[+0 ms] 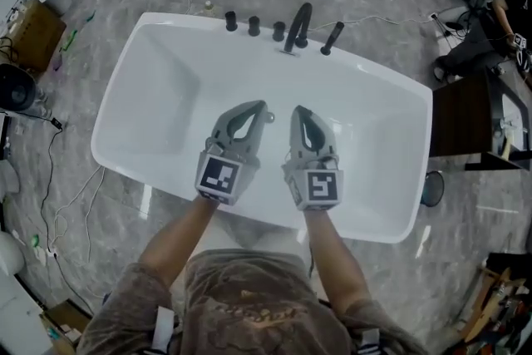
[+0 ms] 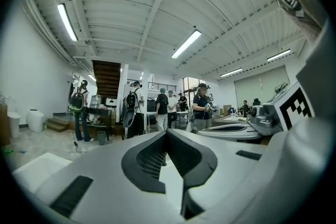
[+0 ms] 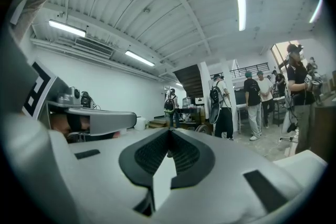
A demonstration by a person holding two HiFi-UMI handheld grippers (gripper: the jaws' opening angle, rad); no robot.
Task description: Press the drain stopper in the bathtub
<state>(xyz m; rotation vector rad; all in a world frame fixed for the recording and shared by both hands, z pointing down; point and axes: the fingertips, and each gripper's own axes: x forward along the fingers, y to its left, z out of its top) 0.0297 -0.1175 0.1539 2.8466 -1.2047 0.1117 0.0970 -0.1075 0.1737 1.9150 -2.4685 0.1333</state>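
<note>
Head view: bathtub (image 1: 166,87) lengthwise left-right, left tool (image 1: 259,107) and right tool (image 1: 299,110) closed above.

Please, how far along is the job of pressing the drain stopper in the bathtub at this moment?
Done: nothing shows as pressed yet. In hand: the left tongs and right tongs are held side by side over the white rectangular bathtub, both closed and empty. Left: bring one down and press the stopper. A small grey round piece by the left tips may be it, but I cannot tell.
</note>
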